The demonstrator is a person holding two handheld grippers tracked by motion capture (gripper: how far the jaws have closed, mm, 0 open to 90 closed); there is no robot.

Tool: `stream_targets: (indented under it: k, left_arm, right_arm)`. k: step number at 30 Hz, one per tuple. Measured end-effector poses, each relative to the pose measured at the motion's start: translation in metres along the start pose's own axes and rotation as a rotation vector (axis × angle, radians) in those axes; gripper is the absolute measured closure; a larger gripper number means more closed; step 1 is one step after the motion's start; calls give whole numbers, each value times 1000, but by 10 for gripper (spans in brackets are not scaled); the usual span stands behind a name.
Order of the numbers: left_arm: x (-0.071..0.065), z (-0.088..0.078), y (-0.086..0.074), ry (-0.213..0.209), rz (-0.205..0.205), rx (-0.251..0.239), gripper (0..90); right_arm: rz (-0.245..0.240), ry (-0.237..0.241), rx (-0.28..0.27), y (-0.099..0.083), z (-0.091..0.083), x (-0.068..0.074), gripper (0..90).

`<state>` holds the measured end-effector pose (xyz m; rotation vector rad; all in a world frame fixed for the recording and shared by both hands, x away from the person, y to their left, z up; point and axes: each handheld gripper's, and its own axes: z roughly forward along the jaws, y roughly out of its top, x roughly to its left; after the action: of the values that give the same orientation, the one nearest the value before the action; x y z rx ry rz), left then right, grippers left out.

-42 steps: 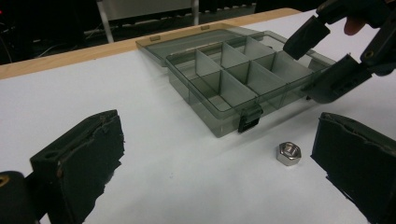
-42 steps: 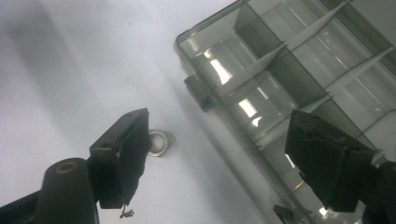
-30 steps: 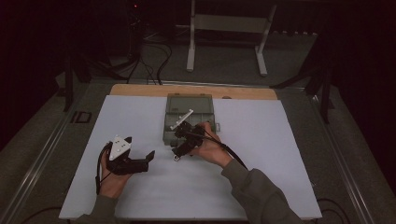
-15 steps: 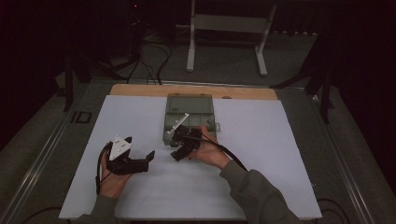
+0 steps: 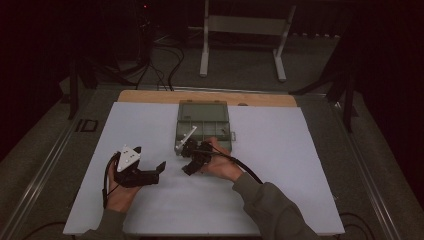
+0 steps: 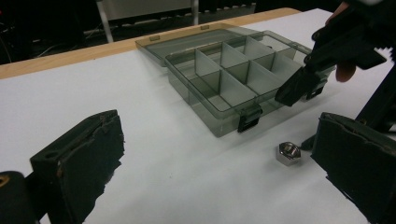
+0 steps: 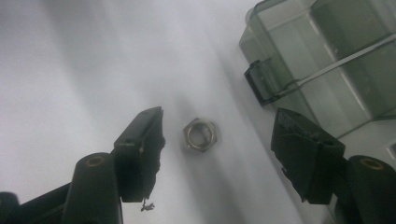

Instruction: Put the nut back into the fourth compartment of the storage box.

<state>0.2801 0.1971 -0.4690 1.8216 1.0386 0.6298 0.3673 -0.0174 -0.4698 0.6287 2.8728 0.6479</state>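
Jaws of your right gripper (image 7: 217, 149) have just been closing but stand apart, with the hex nut (image 7: 200, 134) lying on the white table (image 5: 300, 150) between them, untouched. Since 1 second ago that gripper has come off the compartment box (image 5: 205, 120) toward the nut beside its latch. Pickup looks imminent. Your left gripper (image 6: 224, 172) rests wide open, holding nothing.

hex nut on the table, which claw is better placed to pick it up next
Right. The right claw hangs just over the hex nut, its open jaws on either side and just closing in, not yet touching. The left claw rests open on the table, off to the side of the compartment box.
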Motion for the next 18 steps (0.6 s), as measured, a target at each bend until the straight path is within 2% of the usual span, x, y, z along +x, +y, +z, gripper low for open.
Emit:
stream_targets:
  k: [4,11,18]
  left_arm:
    - [0,0,0,-1,0,1,24]
    - [0,0,0,0,0,1,24]
    - [0,0,0,0,1,2,24]
  right_arm:
    - [-13,-3,27,-1,7,1,385]
    - [-29,6,59,0,15,4,495]
    - [-16,20,81,-1,24,3,589]
